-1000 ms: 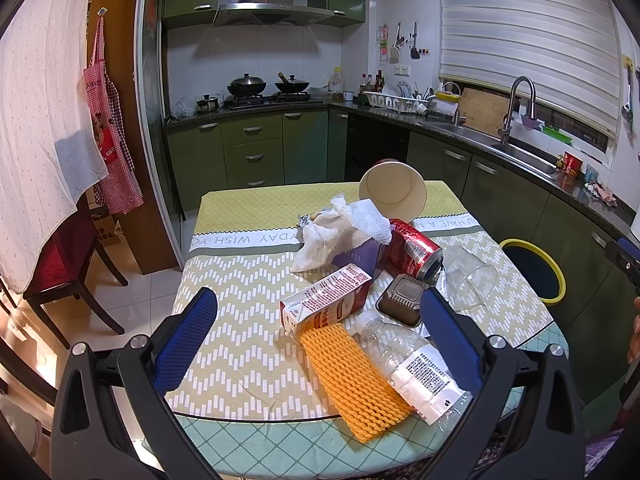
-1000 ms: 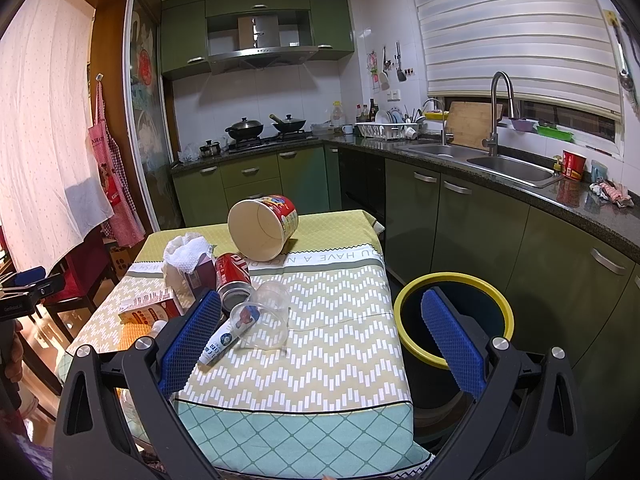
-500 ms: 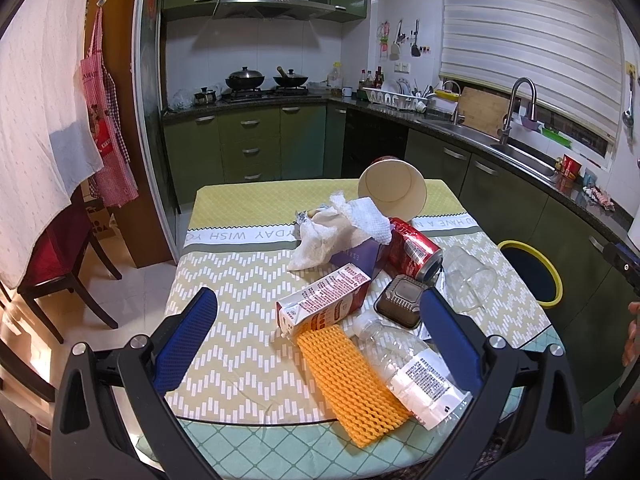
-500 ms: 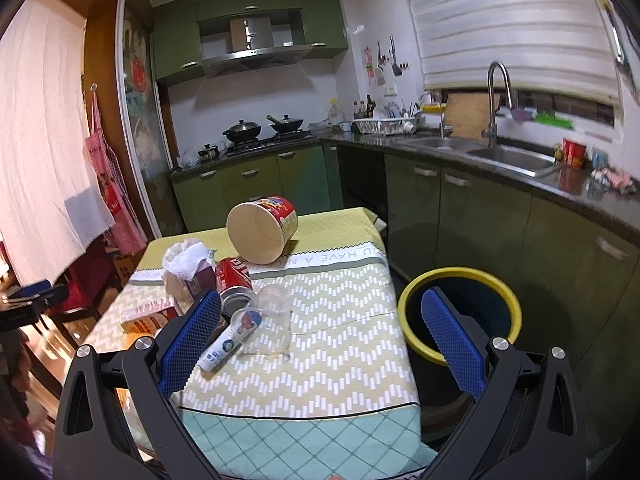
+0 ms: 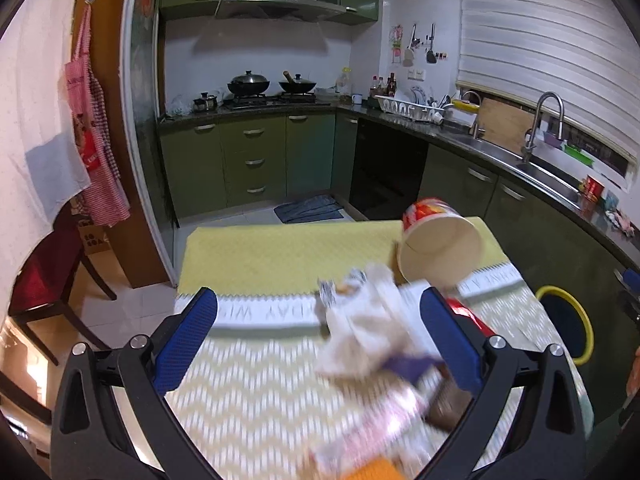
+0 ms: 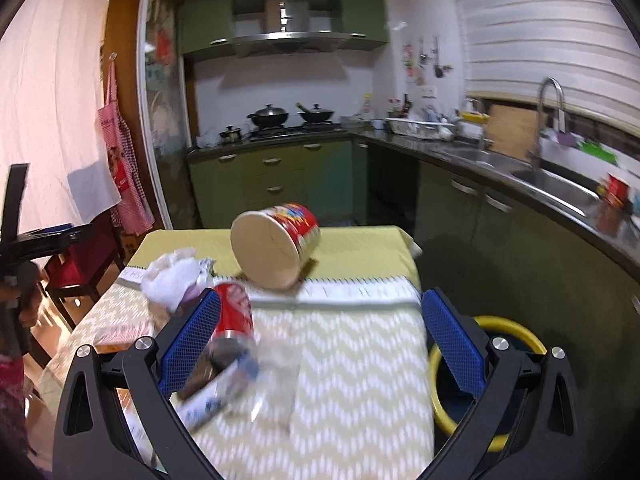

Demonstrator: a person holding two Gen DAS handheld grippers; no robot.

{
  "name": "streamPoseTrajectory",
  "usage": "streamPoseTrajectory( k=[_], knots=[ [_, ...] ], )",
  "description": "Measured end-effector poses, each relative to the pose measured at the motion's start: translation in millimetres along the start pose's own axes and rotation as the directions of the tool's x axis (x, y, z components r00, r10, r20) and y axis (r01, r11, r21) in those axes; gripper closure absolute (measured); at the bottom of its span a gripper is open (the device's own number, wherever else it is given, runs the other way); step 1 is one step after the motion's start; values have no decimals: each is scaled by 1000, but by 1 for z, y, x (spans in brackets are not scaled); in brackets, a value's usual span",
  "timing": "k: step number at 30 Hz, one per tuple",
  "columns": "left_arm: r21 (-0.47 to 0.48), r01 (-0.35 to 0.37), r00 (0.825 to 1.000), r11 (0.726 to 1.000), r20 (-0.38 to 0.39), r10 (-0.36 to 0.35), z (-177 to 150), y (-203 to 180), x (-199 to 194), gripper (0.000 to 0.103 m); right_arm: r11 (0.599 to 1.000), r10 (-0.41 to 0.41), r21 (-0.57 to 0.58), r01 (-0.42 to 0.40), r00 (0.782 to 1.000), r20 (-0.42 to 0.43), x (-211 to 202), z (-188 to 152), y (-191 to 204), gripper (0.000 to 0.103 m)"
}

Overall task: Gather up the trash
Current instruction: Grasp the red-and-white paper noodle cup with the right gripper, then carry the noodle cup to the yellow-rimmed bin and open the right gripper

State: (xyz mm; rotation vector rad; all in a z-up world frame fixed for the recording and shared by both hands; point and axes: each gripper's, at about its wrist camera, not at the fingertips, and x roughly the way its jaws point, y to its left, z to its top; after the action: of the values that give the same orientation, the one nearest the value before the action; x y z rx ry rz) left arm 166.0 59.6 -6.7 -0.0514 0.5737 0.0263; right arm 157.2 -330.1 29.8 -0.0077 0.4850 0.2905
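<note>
Left hand-held gripper [image 5: 320, 332] & right hand-held gripper [image 6: 320, 328]: jaws apart, nothing held. Trash on desk [image 5: 260, 264]: tipped cup [image 5: 440, 248], tissue wad [image 5: 360, 332], can [image 6: 236, 312]. Bin [image 6: 496, 360] beside desk.

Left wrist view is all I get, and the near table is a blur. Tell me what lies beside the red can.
Observer: In the right wrist view, a clear plastic cup lies on its side just right of the red can, though it is blurred.
Operator: Report the right gripper.
Observer: The right gripper is over the table, jaws wide apart, holding nothing.
Operator: Give me the bin relative to it.
Observer: The yellow-rimmed bin stands on the floor off the table's right side, partly behind that gripper's right finger.
</note>
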Motion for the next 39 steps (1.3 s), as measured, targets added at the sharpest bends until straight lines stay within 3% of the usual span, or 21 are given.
streamPoseTrajectory(
  k=[7,10,14,20,25,30,35,39],
  knots=[
    [-26,-23,1000,999,-7,23,23,10,89,6,993,52,-105,-61,994,-93,129,34,32,23],
    [-27,-61,998,998,-15,60,19,13,112,6,987,24,-153,-44,991,-133,177,41,44,27],
    [-16,-47,997,999,-62,46,11,14,125,6,984,-12,-176,-28,975,-220,248,49,51,30],
    [-30,-54,998,998,-38,53,14,19,123,6,975,-92,-221,28,955,-282,320,54,55,43],
    [-19,-42,998,999,-46,41,14,16,124,6,968,-126,-243,55,949,-288,348,54,58,53],
    [-5,-42,998,999,-47,42,13,12,124,6,970,-145,-229,80,948,-282,346,54,50,94],
    [-4,-41,998,999,-48,41,13,11,124,6,984,-105,-171,51,940,-326,340,54,35,99],
    [2,-38,998,999,-43,38,12,9,123,6,999,17,-20,-27,921,-388,320,69,6,99]
  ],
)
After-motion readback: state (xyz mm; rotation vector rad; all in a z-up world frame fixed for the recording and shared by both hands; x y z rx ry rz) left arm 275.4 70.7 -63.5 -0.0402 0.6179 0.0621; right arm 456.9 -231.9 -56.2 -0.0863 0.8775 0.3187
